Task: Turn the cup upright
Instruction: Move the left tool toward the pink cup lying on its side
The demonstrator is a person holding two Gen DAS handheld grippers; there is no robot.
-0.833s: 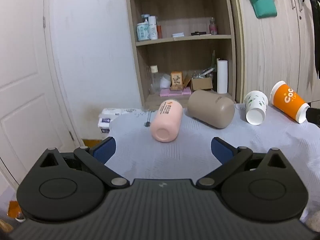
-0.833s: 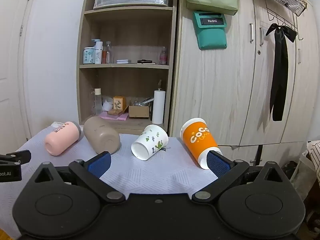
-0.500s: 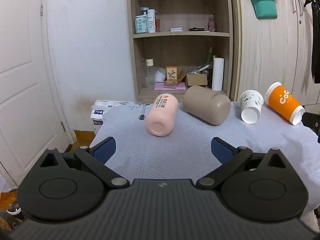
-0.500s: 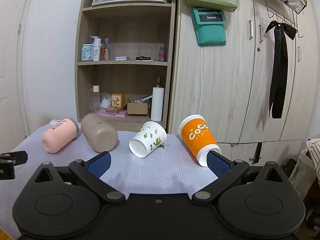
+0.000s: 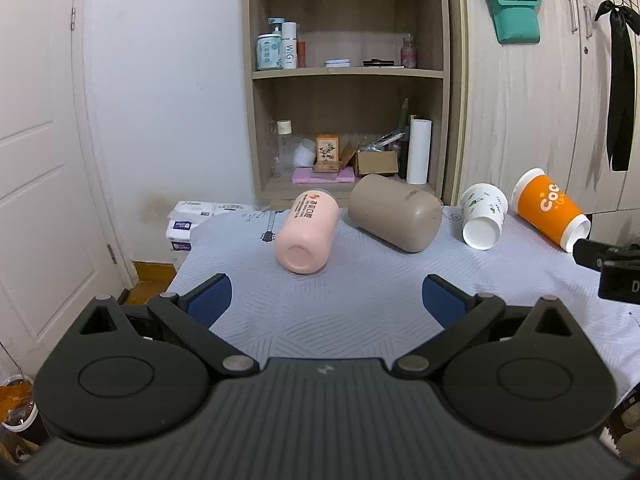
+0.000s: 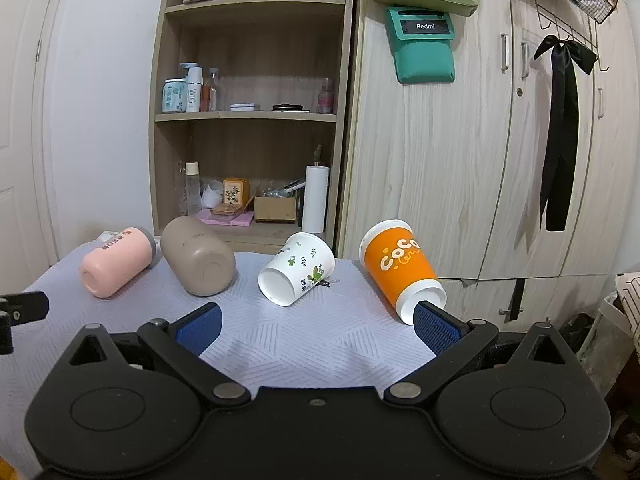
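Several cups lie on their sides on the cloth-covered table (image 5: 360, 312): a pink cup (image 5: 306, 236) (image 6: 116, 266), a taupe cup (image 5: 396, 216) (image 6: 198, 260), a white leaf-print paper cup (image 5: 482, 220) (image 6: 296, 274) and an orange paper cup (image 5: 550, 210) (image 6: 402, 270). My left gripper (image 5: 326, 300) is open and empty, in front of the pink cup and short of it. My right gripper (image 6: 318, 324) is open and empty, in front of the white cup; its right pad (image 6: 434, 326) is close to the orange cup's base.
An open shelf unit (image 6: 248, 120) with bottles and boxes stands behind the table, beside wooden cabinet doors (image 6: 440, 160). A white door (image 5: 36, 160) is at left. Tissue packs (image 5: 188, 220) lie past the table's far left corner. The right gripper's body shows at the left view's right edge (image 5: 608, 264).
Both grippers have drawn back and risen a little; the cups look smaller and sit lower in view. The cups have not moved. Both jaws stay open.
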